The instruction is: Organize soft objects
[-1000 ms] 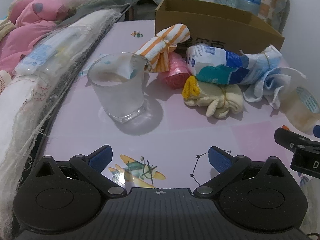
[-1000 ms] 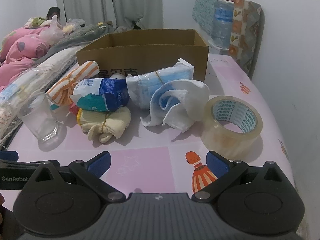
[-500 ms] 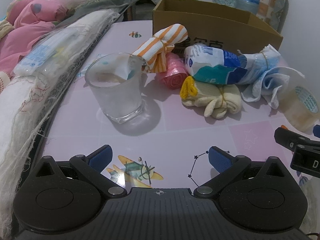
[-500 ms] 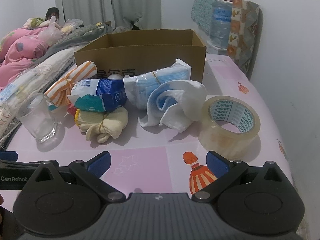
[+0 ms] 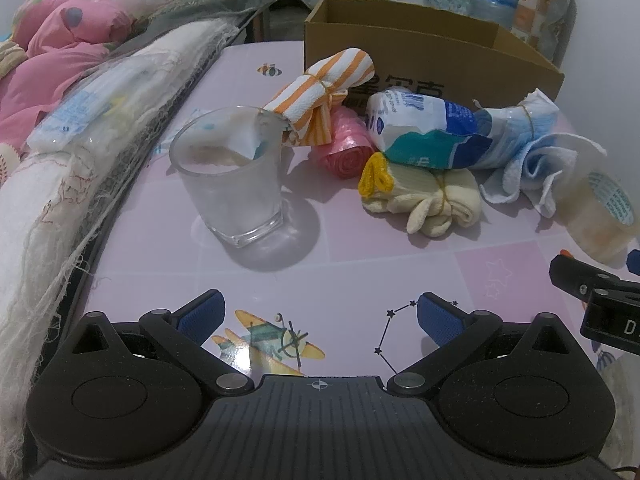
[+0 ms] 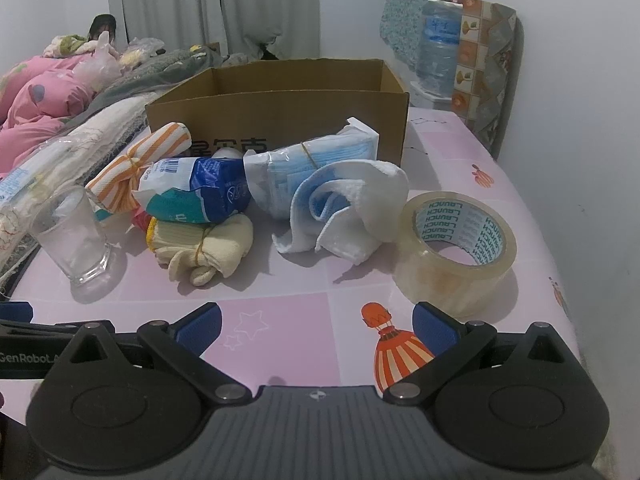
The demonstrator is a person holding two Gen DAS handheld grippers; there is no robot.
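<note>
A: Status of each hand-held gripper?

B: Left hand-held gripper [image 5: 318, 318] and right hand-held gripper [image 6: 316, 326]: jaws wide apart, empty, above the table [image 6: 280, 308].

A: Soft items?

B: Heaped before the cardboard box [image 6: 280, 116]. White cloth [image 6: 356, 204]: limp, light; pinch a fold. Cream gloves bundle [image 6: 208, 242]: compressible; grasp at its rubber band.

A clear drinking glass [image 5: 234, 192] stands upright at the left of the pink worktop [image 6: 280, 316]. A roll of clear packing tape [image 6: 454, 254] lies at the right. A water bottle [image 6: 438, 46] stands far right. Pink bedding [image 5: 52, 60] lies far left.
</note>
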